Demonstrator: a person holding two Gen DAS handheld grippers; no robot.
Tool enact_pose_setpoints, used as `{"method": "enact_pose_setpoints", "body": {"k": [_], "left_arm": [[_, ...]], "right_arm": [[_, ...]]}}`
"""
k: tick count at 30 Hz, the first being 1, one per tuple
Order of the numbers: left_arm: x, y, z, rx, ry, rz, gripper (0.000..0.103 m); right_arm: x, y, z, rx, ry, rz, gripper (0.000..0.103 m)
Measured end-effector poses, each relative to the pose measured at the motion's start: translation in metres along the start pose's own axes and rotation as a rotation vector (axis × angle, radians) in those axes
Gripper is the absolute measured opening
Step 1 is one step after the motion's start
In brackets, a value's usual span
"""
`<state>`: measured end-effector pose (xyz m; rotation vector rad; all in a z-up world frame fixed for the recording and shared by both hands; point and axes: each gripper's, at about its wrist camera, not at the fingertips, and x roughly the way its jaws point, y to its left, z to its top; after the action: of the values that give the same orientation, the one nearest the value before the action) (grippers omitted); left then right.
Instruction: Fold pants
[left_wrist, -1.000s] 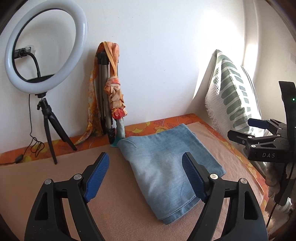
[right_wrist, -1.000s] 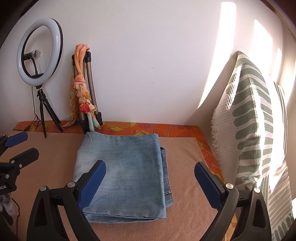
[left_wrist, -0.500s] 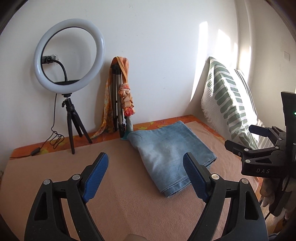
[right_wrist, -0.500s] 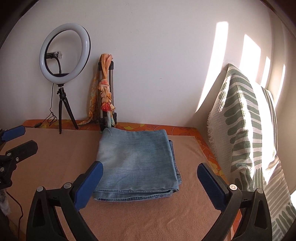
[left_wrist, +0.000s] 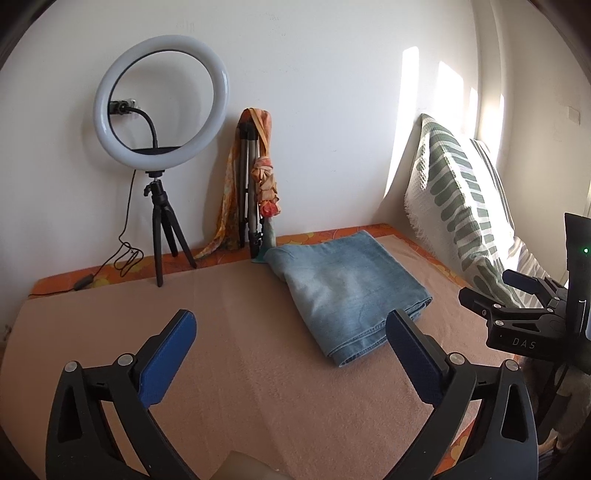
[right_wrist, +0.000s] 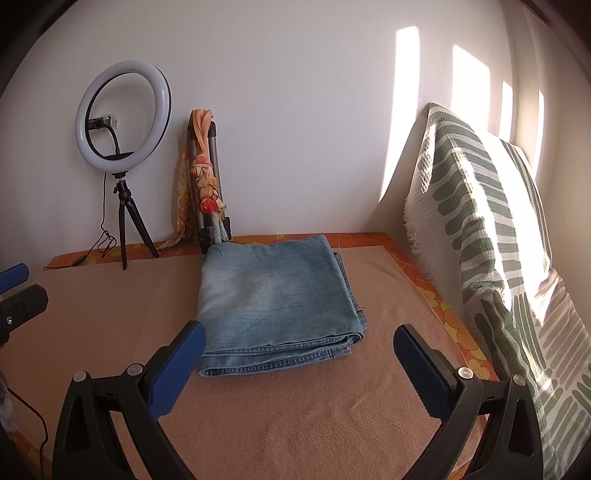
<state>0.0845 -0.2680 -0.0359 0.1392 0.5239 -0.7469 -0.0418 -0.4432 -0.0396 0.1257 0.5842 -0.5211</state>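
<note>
A pair of light blue jeans (left_wrist: 347, 288) (right_wrist: 277, 295) lies folded into a thick rectangle on the tan blanket (left_wrist: 240, 350) (right_wrist: 295, 417), near the far wall. My left gripper (left_wrist: 291, 325) hangs over the blanket, short of the jeans and to their left; its jaws are opening wide, with nothing between them. In the right wrist view my right gripper (right_wrist: 299, 339) is open and empty, its blue pads just short of the jeans' near hem. The right gripper's side shows at the right edge of the left wrist view (left_wrist: 517, 314).
A ring light on a small black tripod (left_wrist: 159, 155) (right_wrist: 122, 147) stands at the back left, its cable trailing on the bed. A folded tripod wrapped in an orange scarf (left_wrist: 255, 184) (right_wrist: 203, 184) leans on the wall. A green-patterned pillow (left_wrist: 461, 206) (right_wrist: 491, 240) stands along the right.
Both grippers have drawn back from the folded jeans, which now look smaller and farther off. The left gripper's jaws have spread wider. The jeans have not moved.
</note>
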Motion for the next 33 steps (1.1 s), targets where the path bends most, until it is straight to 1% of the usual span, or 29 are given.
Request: {"method": "enact_pose_setpoints", "body": {"k": [4, 9, 17, 33], "left_arm": [[-0.002, -0.005, -0.001, 0.018, -0.021, 0.034, 0.102], [-0.001, -0.018, -0.006, 0.097, -0.008, 0.081, 0.102], [-0.005, -0.022, -0.007, 0.109, -0.008, 0.068, 0.102], [-0.008, -0.022, -0.008, 0.098, -0.002, 0.057, 0.102]], "right_arm": [[-0.006, -0.001, 0.000, -0.004, -0.025, -0.013, 0.103], [-0.009, -0.004, -0.004, 0.001, -0.028, -0.023, 0.103], [-0.010, -0.011, -0.003, 0.037, -0.029, -0.021, 0.103], [-0.011, -0.005, -0.003, 0.031, -0.036, -0.012, 0.103]]}}
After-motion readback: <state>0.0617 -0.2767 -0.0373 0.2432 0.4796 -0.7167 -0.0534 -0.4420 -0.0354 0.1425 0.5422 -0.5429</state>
